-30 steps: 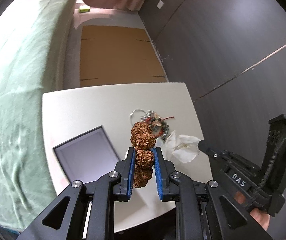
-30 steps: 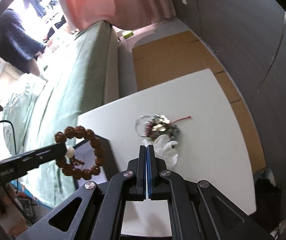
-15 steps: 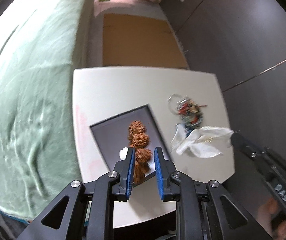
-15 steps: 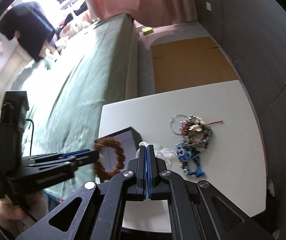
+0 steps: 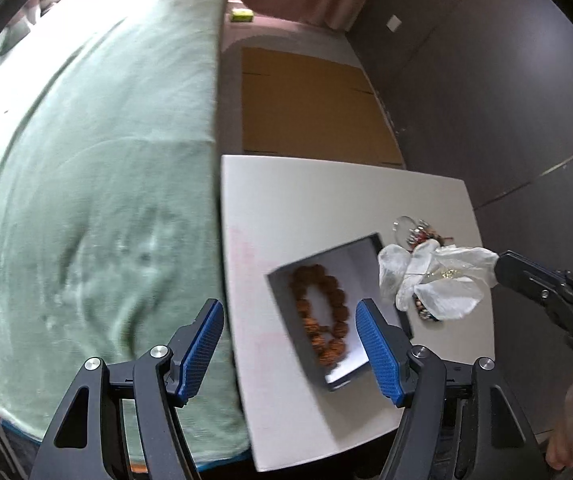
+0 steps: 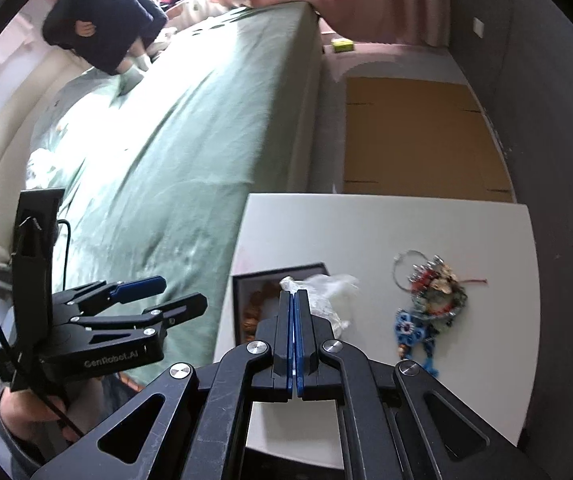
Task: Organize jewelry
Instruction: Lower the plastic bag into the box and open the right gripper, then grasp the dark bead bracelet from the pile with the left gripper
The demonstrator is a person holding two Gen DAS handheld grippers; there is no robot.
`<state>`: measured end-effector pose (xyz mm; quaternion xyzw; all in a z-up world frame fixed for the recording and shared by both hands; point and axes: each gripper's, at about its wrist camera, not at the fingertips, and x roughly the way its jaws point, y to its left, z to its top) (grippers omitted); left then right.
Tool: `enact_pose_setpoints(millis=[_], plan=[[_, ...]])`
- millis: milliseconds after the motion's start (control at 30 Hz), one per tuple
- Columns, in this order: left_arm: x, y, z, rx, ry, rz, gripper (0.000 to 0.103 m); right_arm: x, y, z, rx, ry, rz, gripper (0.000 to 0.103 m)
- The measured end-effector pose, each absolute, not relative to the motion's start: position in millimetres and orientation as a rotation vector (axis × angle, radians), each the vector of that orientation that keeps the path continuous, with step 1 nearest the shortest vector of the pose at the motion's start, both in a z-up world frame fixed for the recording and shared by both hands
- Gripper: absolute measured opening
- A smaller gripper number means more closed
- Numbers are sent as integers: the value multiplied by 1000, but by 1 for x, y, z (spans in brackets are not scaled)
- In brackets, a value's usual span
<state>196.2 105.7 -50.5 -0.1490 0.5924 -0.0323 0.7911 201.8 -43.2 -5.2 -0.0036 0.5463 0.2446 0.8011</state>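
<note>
A brown bead bracelet lies inside the dark open box on the white table. My left gripper is open and empty above the box; it also shows in the right wrist view. My right gripper is shut on a clear plastic bag, held above the table beside the box; the bag holds something gold. A pile of mixed jewelry with a blue piece lies on the table to the right.
A green-covered bed borders the table's left edge. Flat cardboard lies on the floor beyond the table. A dark wall stands at the right. A person in dark clothes is far back.
My left gripper has opened and let go of the brown bracelet, which now lies in the box. My right gripper has stayed shut on the bag, still held above the table.
</note>
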Motion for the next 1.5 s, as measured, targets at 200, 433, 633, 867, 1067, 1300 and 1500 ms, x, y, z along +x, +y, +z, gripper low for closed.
enact_pose_setpoints(millis=[200, 433, 633, 867, 1067, 1300, 1500], plan=[[191, 126, -47, -336, 1267, -23, 69, 199, -31, -16, -10, 1186, 569, 4], [193, 113, -45, -335, 1274, -30, 78, 206, -61, -37, 4, 1229, 508, 53], [207, 73, -39, -297, 1275, -83, 78, 214, -109, -44, 43, 1234, 407, 69], [223, 19, -44, -254, 1305, -159, 78, 219, -146, -61, 13, 1274, 335, 69], [235, -14, -56, -236, 1334, -194, 78, 220, -177, -71, 17, 1288, 307, 69], [251, -41, -71, -226, 1362, -212, 78, 224, -201, -82, 9, 1299, 288, 69], [265, -57, -88, -212, 1390, -219, 78, 227, -218, -94, 26, 1310, 313, 69]])
